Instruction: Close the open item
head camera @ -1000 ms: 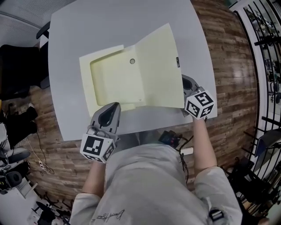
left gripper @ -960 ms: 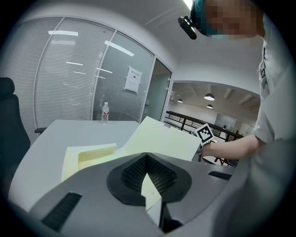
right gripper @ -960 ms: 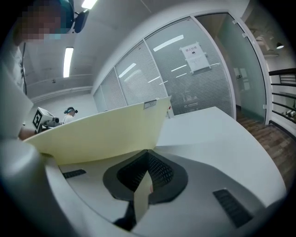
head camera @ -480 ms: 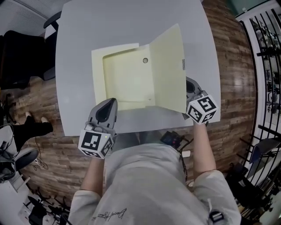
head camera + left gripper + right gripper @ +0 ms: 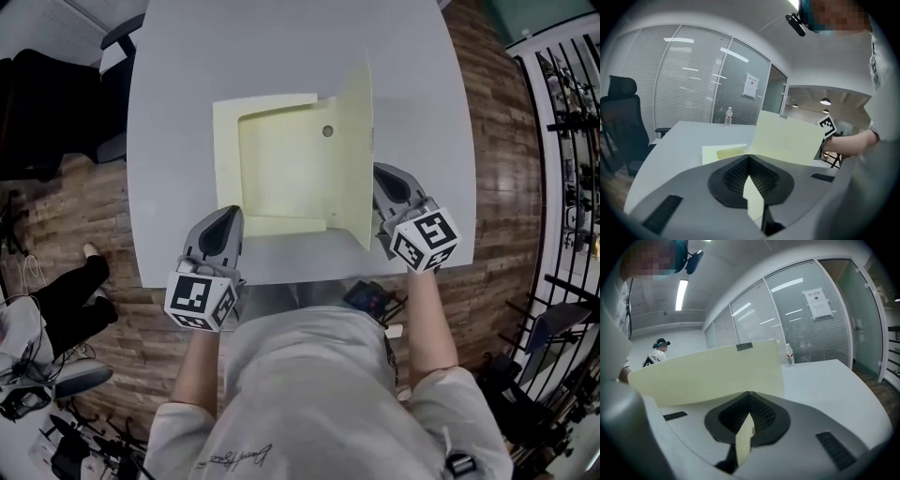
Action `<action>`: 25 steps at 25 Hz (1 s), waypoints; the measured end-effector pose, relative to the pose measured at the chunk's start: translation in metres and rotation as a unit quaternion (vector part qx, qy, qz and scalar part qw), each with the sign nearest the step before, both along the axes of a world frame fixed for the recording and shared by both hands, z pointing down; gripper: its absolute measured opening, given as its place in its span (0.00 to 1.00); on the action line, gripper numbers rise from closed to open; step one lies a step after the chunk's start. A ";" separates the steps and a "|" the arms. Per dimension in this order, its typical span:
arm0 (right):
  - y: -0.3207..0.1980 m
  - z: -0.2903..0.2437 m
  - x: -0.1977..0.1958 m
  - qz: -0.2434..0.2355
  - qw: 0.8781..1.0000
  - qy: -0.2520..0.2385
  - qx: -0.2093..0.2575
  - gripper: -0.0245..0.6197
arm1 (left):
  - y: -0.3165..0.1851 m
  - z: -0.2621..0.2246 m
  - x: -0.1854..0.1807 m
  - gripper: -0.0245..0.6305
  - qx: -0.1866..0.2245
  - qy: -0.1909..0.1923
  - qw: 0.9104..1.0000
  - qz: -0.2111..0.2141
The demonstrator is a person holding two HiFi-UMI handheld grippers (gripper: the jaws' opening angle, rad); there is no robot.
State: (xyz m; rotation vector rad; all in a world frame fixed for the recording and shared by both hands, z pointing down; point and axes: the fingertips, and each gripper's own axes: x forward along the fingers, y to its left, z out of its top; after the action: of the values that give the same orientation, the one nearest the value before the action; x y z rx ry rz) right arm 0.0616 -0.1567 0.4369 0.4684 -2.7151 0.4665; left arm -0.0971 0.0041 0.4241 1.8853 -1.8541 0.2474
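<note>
With the folder (image 5: 281,173) on the table (image 5: 178,84), its base is pinched at the near edge by the left gripper (image 5: 228,216) and its upright cover (image 5: 356,159) is clamped by the right gripper (image 5: 379,174), so the cover should be swung leftward and lowered squarely.

The table (image 5: 281,47) was seen steeply from above by the head camera. Cameras on the left gripper (image 5: 225,217) and right gripper (image 5: 382,173) were set low, close behind the jaws, facing what seemed glass partitions (image 5: 693,84). The yellow folder (image 5: 281,169) was shared by all views.
</note>
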 end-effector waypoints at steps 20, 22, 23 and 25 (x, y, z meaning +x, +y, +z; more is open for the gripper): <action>0.031 0.007 -0.053 -0.036 0.995 0.088 0.042 0.06 | 0.023 0.141 -0.099 0.05 -0.108 -0.011 0.993 -0.053; 0.034 0.008 -0.056 -0.041 0.994 0.092 0.044 0.06 | 0.023 0.152 -0.098 0.05 -0.119 -0.010 0.992 -0.045; 0.035 0.009 -0.057 -0.044 0.994 0.094 0.044 0.06 | 0.022 0.155 -0.097 0.05 -0.122 -0.009 0.992 -0.043; 0.037 0.010 -0.060 -0.048 0.993 0.097 0.045 0.06 | 0.020 0.157 -0.095 0.05 -0.123 -0.007 0.992 -0.041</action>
State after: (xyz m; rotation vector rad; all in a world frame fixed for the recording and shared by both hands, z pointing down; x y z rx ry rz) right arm 0.0020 -0.1201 0.4465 0.3819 -2.5647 0.2597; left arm -0.1923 0.0243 0.5814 1.6416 -1.8135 0.4410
